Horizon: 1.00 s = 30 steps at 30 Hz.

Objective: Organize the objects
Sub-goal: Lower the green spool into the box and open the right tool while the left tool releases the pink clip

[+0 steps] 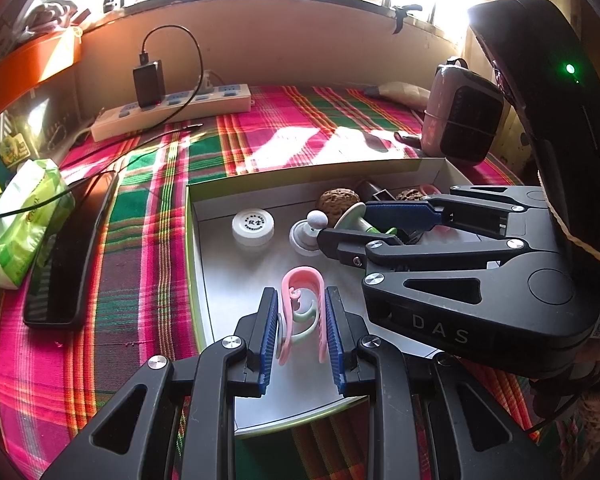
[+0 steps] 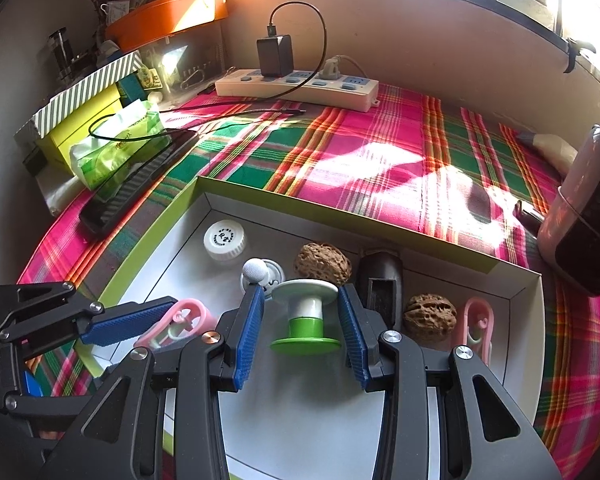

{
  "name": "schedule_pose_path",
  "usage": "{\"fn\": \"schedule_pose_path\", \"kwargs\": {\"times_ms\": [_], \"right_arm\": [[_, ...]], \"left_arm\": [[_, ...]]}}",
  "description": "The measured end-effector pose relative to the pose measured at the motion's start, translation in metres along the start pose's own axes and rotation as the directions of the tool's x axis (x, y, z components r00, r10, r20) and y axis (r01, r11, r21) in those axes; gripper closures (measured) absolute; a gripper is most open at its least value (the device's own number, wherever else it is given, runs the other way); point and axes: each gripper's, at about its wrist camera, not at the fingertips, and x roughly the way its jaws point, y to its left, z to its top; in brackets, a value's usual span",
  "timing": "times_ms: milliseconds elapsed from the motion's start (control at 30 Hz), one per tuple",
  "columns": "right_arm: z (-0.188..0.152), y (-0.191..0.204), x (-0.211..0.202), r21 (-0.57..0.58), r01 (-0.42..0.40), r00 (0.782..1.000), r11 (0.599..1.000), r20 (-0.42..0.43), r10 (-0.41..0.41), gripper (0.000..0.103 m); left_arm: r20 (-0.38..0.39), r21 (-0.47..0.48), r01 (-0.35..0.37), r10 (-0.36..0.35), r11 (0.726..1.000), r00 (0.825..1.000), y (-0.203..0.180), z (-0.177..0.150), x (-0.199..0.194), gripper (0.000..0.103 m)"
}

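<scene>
While straddled — spool, clip, perhaps ungripped

Pink clip and green-white spool lie in tray.
</scene>
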Motion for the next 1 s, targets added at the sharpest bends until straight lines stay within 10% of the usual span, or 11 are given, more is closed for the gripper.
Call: {"fn": "schedule_pose_path", "kwargs": {"times_ms": [1000], "right_arm": [[-0.003, -0.0008, -0.008, 0.027, -0.001, 1.0, 1.0, 0.021, 0.001, 0.063]], "left_arm": [[-0.008, 0.0, -0.012, 0.012, 1.0, 1.0, 0.0009, -0.0011, -0.0013, 0.081]]}}
